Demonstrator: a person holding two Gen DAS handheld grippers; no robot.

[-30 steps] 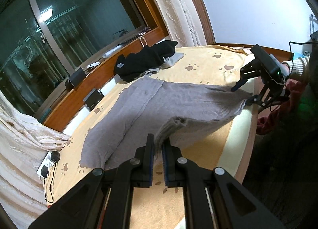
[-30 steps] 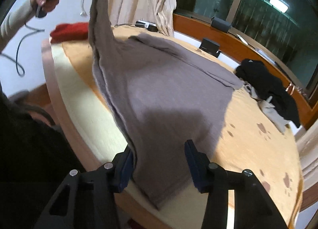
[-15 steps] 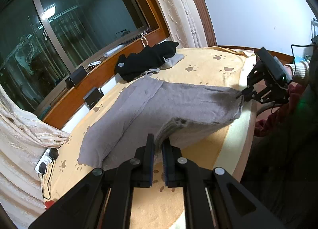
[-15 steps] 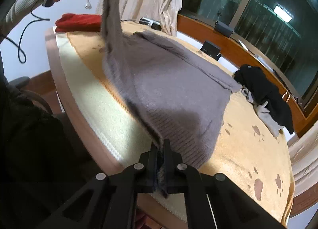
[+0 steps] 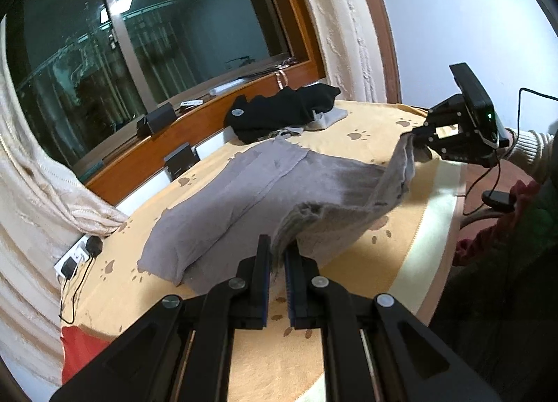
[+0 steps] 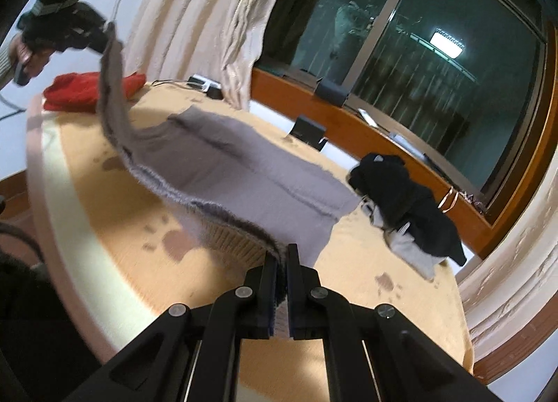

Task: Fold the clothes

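Left gripper [image 5: 277, 255] clamped on one corner of the grey sweater [image 5: 244, 189]; right gripper [image 6: 281, 259] pinched tight on the other, near edge lifted off the paw-print blanket [image 6: 366, 297].

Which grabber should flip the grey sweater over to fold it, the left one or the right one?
Probably both together. The left gripper and the right gripper are each shut on a near corner of the grey sweater, lifting that edge off the bed. The far part lies flat, so neither looks better placed.
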